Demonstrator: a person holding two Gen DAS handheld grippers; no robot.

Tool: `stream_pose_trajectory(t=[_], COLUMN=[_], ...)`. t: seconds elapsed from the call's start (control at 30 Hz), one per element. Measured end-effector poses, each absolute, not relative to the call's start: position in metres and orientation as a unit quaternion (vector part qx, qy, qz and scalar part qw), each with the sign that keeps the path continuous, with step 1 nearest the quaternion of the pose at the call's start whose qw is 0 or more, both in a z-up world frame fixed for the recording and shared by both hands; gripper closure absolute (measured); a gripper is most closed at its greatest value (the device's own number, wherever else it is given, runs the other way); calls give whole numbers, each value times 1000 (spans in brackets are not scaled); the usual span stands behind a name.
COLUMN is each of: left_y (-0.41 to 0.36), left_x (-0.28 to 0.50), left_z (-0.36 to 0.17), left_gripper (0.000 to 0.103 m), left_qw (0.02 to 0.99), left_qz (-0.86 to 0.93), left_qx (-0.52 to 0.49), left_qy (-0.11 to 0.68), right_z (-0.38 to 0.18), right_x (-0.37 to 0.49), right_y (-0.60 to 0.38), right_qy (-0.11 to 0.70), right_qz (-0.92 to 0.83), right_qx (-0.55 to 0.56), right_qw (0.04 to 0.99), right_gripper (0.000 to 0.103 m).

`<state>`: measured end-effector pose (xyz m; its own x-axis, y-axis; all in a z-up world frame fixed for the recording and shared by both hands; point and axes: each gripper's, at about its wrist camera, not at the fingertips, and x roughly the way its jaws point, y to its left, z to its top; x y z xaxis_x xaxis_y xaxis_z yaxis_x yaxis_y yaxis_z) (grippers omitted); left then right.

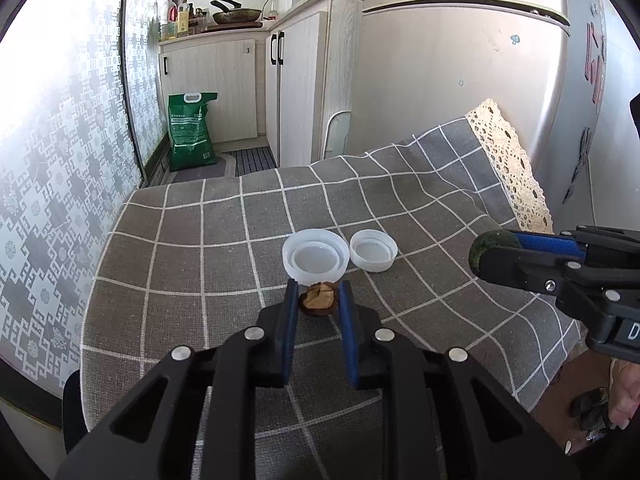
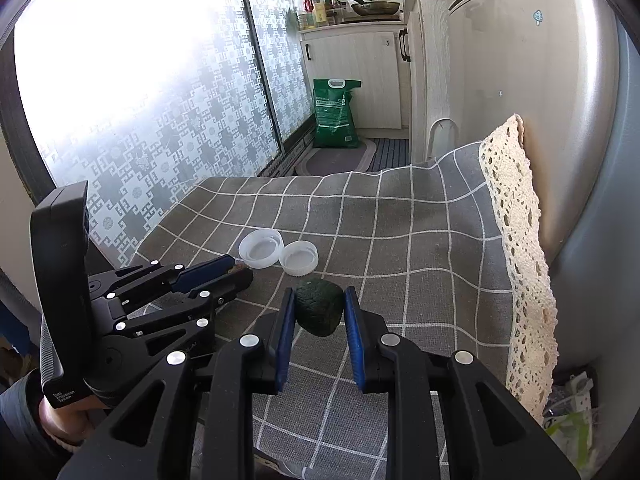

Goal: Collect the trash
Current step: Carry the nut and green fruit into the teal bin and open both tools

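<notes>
- Left gripper (image 1: 319, 294) low over the tablecloth (image 1: 192, 256), blue pads (image 1: 291, 312) narrowed on either side of a small brown fruit scrap (image 1: 319, 300); whether touching it yet, cannot tell.
- Right gripper (image 2: 319, 312) closed around a dark green avocado piece (image 2: 319, 312), both pads against its pebbled skin, raised above the cloth.
- Just past the left fingertips, touching or nearly so: a large white plastic lid (image 1: 315, 256), open side up, and a smaller ribbed white cap (image 1: 373, 255) beside it.
- Brown scrap probably light, dry and crumbly; best pinched gently across its widest part, low near the cloth.
- Avocado piece likely soft under a rough skin that grips well; firm squeeze apt to crush it.
- Lids light, stiff and slick; better taken across one rim wall than across the full width.
- Further out: refrigerator (image 1: 460, 92) behind the lace edging (image 1: 508, 160), green rice bag (image 1: 191, 132) on the floor.
</notes>
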<state>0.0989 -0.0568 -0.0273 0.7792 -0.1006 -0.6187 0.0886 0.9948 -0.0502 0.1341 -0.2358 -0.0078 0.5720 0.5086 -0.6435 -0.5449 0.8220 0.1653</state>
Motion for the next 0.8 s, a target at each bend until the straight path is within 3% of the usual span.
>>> stream_pose_trajectory(t=[0.4, 0.8], left_y=[6, 79], left_x=[69, 44], left_z=[-2, -6], left_gripper=[81, 81], left_qw=[958, 951], left_qz=[-22, 9], left_qx=[-48, -82], left_qy=[283, 299], right_z=[3, 18], right_x=[125, 111], right_y=[-181, -108], right_qy=[350, 341], right_qz=[320, 353], right_qx=[-48, -73], right_qw=[879, 868], right_gripper=[79, 79])
